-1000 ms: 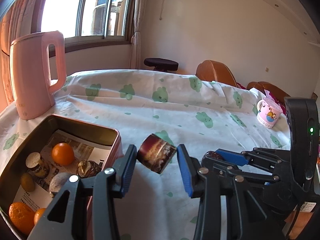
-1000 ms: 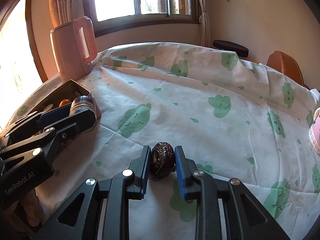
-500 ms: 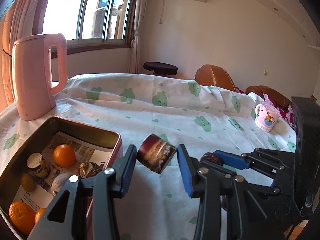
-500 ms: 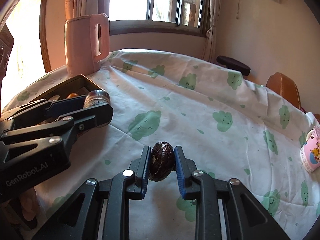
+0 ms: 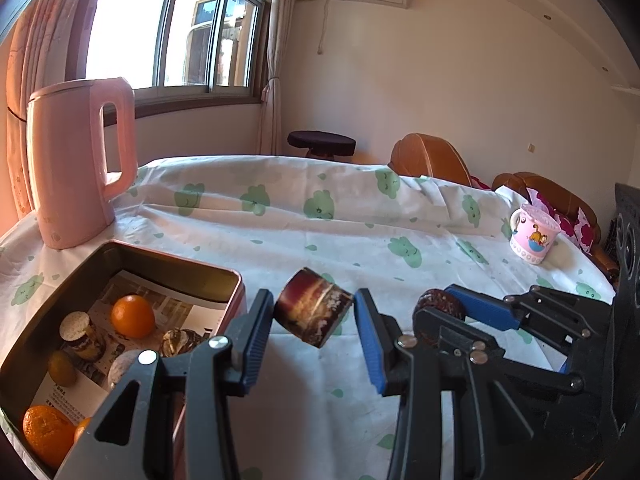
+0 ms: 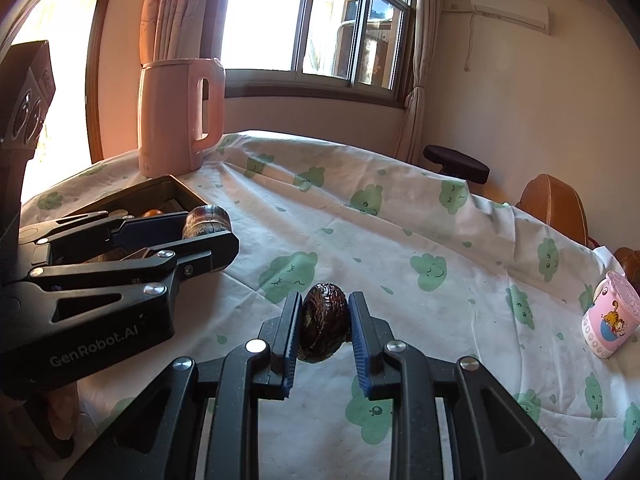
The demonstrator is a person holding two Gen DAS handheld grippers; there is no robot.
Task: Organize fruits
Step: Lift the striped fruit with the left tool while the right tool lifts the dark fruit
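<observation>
Hovering beside the tin [image 5: 236, 280], a brown cylindrical piece [image 5: 314, 307] was clamped by the left gripper [image 5: 314, 338]; a dark oval fruit [image 6: 323, 322] was clenched by the right gripper [image 6: 324, 334].

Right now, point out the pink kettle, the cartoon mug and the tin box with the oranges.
pink kettle [image 5: 72, 168], left wrist view, on its body.
cartoon mug [image 5: 534, 236], left wrist view, on its printed side.
tin box [image 5: 168, 266], left wrist view, on its far wall.
</observation>
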